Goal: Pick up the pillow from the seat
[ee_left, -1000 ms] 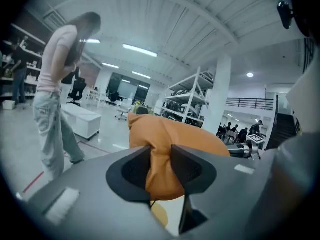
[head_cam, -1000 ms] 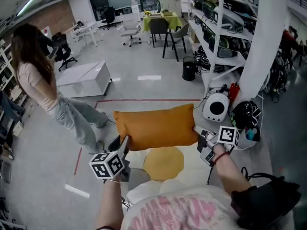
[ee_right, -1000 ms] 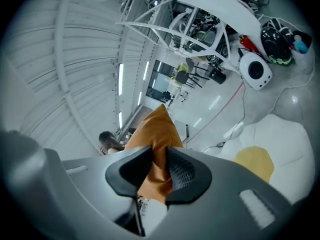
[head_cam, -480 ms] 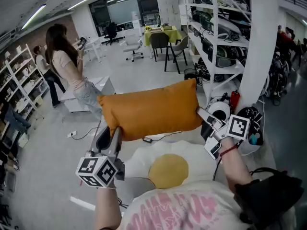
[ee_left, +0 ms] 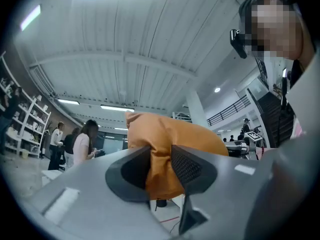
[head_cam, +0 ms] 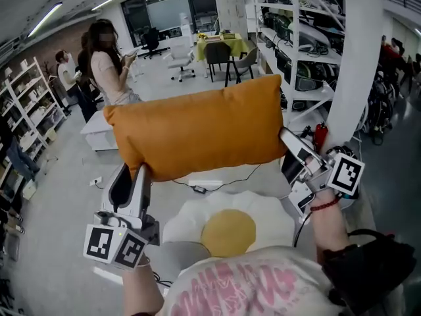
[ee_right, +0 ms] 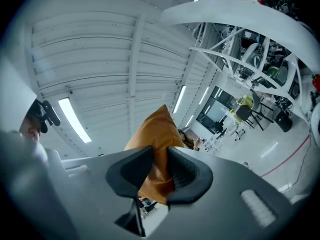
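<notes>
My left hand-held gripper [head_cam: 140, 171]: jaws partway apart, both pads pressed on the lower left corner of the orange pillow [head_cam: 197, 130], with bunched fabric filling the gap between them. My right hand-held gripper [head_cam: 285, 139]: jaws narrower, clamped on a thinner fold at the pillow's right edge. In the right gripper view the cloth rises to a point above the pads.

The pillow is stretched level between my two grippers. It is raised in front of me, clear of the seat [head_cam: 186, 221] below. That seat is white with a scalloped edge and a round yellow centre [head_cam: 228, 232], and nothing lies on it.

Count:
- One pillow.
- One seat.
- Two hand-held grippers.
- Two marker cubes, one per gripper: left [head_cam: 115, 245], right [head_cam: 346, 174].

Beyond, on the left, at least two people [head_cam: 108, 68] stand beside a white low cabinet [head_cam: 99, 129]. On the right are a white pillar [head_cam: 358, 64] and one rack of shelves [head_cam: 296, 31] loaded with equipment. At the back stands a desk [head_cam: 220, 26] under a yellow-green cloth, with chairs around it.
</notes>
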Demonstrator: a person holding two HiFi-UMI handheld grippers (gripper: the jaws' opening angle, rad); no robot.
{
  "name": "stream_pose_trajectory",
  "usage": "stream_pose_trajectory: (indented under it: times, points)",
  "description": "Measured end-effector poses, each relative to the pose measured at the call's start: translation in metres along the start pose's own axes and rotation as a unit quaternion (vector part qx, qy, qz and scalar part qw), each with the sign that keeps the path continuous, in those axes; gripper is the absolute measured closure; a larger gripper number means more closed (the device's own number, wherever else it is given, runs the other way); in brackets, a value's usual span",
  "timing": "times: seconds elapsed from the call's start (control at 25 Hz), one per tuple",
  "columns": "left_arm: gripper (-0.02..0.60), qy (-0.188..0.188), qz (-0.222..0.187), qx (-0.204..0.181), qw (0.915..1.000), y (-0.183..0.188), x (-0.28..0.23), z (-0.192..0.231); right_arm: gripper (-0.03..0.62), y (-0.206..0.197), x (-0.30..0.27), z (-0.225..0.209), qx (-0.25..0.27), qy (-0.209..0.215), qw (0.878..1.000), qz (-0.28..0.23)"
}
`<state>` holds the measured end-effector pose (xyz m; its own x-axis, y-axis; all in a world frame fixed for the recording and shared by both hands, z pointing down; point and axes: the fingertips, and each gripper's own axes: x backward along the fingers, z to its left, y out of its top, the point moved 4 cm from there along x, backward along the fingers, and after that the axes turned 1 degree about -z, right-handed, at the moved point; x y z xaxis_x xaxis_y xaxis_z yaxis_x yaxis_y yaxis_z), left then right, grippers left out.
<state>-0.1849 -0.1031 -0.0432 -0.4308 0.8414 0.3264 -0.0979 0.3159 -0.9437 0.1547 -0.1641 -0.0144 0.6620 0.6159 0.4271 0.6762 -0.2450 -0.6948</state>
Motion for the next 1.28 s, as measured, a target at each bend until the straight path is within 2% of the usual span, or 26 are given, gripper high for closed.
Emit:
stream_pose_trajectory:
  times: [0.36, 0.52, 1.08, 1.28]
  points:
    - [0.446, -0.006, -0.024, -0.014, 0.9996, 0.015, 0.008, 0.007, 0.503, 0.002, -0.008, 0.021, 0.032, 0.025, 0.999, -0.011]
    - [0.446, -0.004, -0.021, -0.012, 0.9997, 0.015, -0.001, -0.002, 0.503, 0.015, -0.005, 0.019, 0.042, 0.026, 0.999, -0.009]
    - [0.446, -0.004, -0.017, -0.01, 0.9998, 0.012, 0.005, 0.009, 0.505, 0.004, -0.012, 0.022, 0.048, 0.02, 0.999, -0.006]
    - [0.446, -0.003, -0.017, -0.012, 0.9998, 0.011, -0.009, -0.001, 0.505, 0.019, -0.01, 0.012, 0.052, 0.021, 0.998, -0.005]
